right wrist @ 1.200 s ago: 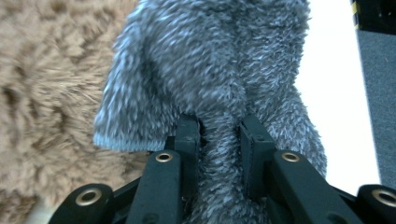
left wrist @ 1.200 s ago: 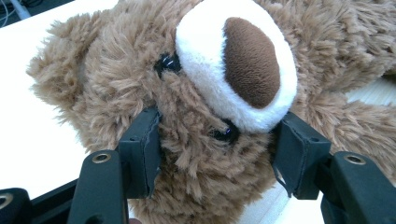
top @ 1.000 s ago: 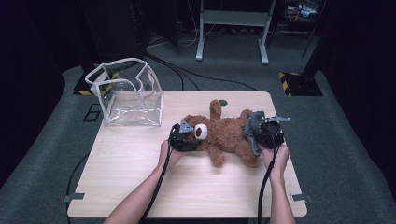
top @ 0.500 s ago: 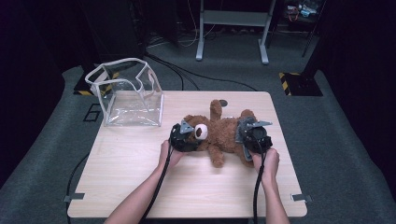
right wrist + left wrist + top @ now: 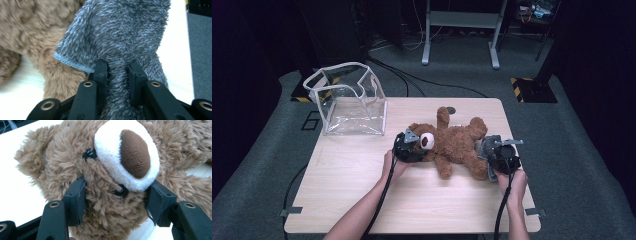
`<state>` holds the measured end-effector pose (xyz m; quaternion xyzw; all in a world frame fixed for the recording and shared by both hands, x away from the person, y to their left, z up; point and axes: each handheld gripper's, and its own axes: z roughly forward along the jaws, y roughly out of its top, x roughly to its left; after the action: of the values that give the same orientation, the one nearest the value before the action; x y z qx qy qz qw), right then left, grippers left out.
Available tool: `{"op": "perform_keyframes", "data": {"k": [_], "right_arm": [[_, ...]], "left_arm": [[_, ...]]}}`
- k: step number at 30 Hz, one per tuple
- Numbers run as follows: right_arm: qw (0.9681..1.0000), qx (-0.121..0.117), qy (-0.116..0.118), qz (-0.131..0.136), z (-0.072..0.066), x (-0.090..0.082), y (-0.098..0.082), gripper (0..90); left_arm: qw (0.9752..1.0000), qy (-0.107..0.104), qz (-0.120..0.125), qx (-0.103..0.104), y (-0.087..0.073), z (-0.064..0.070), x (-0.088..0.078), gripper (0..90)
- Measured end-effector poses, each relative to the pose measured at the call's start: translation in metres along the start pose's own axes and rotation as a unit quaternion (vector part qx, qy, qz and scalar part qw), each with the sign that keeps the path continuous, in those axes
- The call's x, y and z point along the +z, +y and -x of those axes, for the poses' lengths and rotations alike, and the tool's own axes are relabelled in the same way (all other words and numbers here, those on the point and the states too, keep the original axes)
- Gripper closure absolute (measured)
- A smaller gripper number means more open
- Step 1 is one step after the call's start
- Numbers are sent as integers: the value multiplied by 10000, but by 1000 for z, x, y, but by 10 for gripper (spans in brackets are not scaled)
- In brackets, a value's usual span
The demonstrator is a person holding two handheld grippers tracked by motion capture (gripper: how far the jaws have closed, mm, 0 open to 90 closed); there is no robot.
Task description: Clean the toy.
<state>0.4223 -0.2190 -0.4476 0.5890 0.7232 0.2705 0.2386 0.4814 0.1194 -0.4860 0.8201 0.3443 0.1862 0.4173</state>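
Note:
A brown teddy bear [image 5: 457,145] lies on its back on the wooden table [image 5: 362,190], head to the left. My left gripper [image 5: 412,148] is shut on the bear's head [image 5: 107,170], with one pad [image 5: 76,200] on each side below the white muzzle. A grey fuzzy sock [image 5: 485,148] sits at the bear's right-hand leg, its cuff against the brown fur. My right gripper [image 5: 495,154] is shut on a pinched fold of this sock [image 5: 125,32], with the jaws close together.
A clear plastic bag [image 5: 349,102] with white trim stands open at the table's back left. Dark floor, cables and a metal stand lie beyond the far edge. Bare wood stretches in front of the bear.
My right gripper, still pinching the sock, has shifted along the bear's leg and sunk closer to the table. The left gripper and the bear's head have stayed put.

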Motion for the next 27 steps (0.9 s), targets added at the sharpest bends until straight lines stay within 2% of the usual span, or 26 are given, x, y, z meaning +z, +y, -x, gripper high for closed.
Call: {"op": "perform_keyframes", "data": {"k": [3, 7, 9, 11, 14, 18, 27], "right_arm": [[9995, -20, 126, 302, -3, -16, 5, 724], [9975, -325, 364, 512, -24, -31, 18, 723], [9967, -435, 442, 520, -36, -29, 25, 723], [9969, -501, 440, 413, -47, -21, 30, 722], [9973, -584, 367, 240, -54, -4, 31, 723], [9980, -512, 338, 161, -50, 7, 23, 725], [9994, -330, 110, -30, -24, 1, -4, 725]], "left_arm": [[10000, -6, 13, -22, 0, 0, 0, 394], [10000, -7, 2, -36, 1, 0, 1, 394], [10000, -18, -38, -51, 2, -1, 1, 394], [10000, -23, -25, -92, 3, -1, 1, 394], [10000, -22, -42, -71, 3, -2, 1, 394], [9999, -40, -102, -59, 4, -2, 1, 395], [9998, -50, -141, -111, 6, -3, 2, 395]]}}
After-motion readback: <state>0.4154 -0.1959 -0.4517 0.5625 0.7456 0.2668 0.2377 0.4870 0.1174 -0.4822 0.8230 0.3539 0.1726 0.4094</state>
